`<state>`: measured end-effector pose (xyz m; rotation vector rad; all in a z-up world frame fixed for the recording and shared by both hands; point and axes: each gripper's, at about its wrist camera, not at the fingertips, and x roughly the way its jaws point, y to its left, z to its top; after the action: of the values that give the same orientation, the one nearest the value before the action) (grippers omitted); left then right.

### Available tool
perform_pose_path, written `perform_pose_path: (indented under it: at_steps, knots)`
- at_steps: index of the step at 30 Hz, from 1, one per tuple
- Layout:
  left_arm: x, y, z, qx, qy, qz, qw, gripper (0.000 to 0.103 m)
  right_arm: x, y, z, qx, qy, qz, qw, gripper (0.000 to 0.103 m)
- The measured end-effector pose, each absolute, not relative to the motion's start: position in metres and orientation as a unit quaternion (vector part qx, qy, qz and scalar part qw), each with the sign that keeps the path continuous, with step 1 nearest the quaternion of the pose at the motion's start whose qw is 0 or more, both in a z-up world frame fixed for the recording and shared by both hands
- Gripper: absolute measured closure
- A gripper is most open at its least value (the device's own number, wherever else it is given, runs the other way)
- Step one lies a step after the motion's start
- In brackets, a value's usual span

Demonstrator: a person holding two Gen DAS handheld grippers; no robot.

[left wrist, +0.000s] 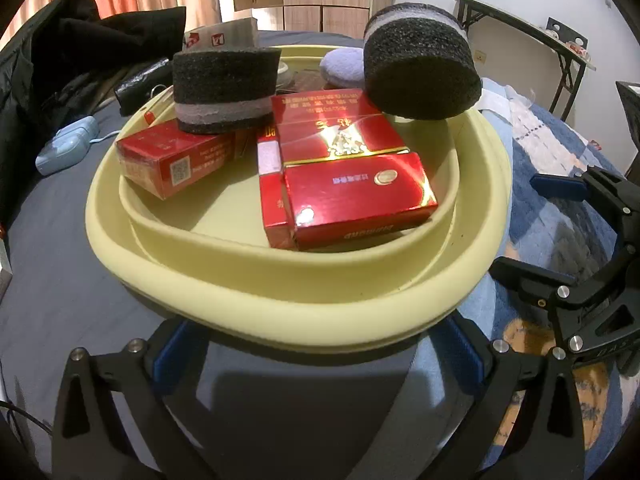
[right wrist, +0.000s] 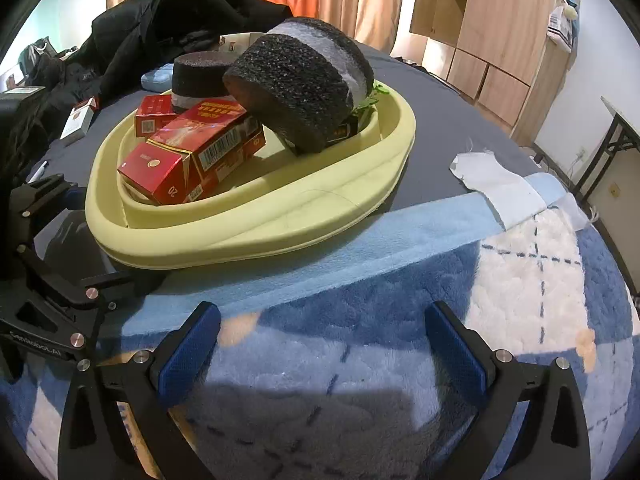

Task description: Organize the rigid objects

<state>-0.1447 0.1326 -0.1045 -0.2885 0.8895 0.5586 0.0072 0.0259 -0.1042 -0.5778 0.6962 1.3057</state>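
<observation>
Nearest to you, your left hand-held gripper [left wrist: 316,354] is spread wide with nothing between its blue pads, its fingertips just at the near rim of a pale yellow basin [left wrist: 256,292]. Your right hand-held gripper [right wrist: 322,346] is also wide and empty, hovering over a fluffy blue and white blanket [right wrist: 400,320] beside the basin.

The basin sits on a bed, partly on a dark grey sheet [left wrist: 60,280] and partly on the blanket's light blue edge. Inside it, closest to you, lies a large red carton [left wrist: 352,184] resting tilted on the inner rim. To its left is a smaller red box [left wrist: 176,160] with a QR code on its end. A black foam roll with a grey band [left wrist: 224,88] stands on that smaller box. A second black foam roll [left wrist: 420,68] lies on its side at the basin's far right, leaning on the carton.

Further back, a light blue case [left wrist: 68,144] lies on the sheet to the left, and dark clothing [left wrist: 80,48] is heaped behind it.
</observation>
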Motion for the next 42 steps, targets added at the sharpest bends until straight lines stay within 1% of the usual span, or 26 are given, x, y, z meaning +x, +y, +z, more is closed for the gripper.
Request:
perform_pose_path:
  at_steps: [42]
  knots:
    - [-0.1441, 0.1322, -0.1048, -0.137, 0.423, 0.266, 0.855, 0.000, 0.0072, 0.0231, -0.1037, -0.260, 0.312, 0.587, 0.701, 0.000]
